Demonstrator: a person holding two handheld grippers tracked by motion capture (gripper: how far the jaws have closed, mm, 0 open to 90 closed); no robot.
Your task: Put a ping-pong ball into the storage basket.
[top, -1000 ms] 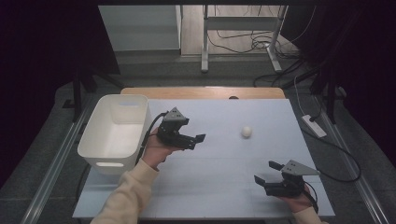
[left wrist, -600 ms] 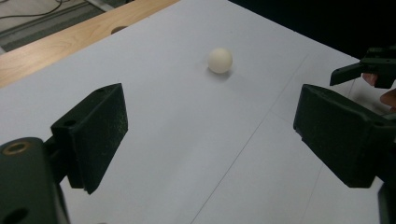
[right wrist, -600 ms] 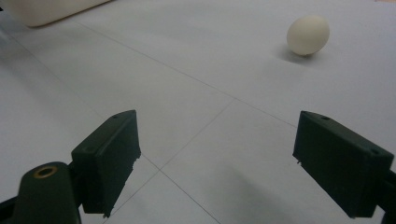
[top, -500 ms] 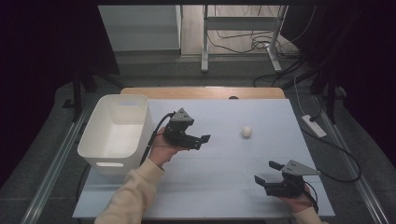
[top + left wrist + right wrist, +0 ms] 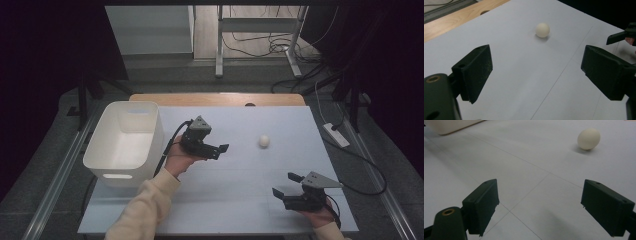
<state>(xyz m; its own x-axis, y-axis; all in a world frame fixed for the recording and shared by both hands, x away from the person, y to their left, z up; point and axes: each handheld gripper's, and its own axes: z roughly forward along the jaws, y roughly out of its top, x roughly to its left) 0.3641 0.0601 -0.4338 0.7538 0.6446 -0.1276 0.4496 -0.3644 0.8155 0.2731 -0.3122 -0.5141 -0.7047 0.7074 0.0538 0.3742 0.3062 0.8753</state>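
Jaws of the left gripper stand wide with nothing between them, aimed at the white egg lying on the table. Its own view shows the egg ahead, well apart from the pads. From above, the white bin sits beside the left hand. Near the table's front edge, the right gripper is wide too, holding nothing; its view shows the egg far off.

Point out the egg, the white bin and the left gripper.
egg (image 5: 264, 141): high view, middle of its shell.
white bin (image 5: 151, 131): high view, right rim.
left gripper (image 5: 223, 149): high view, midway between its open jaw tips.
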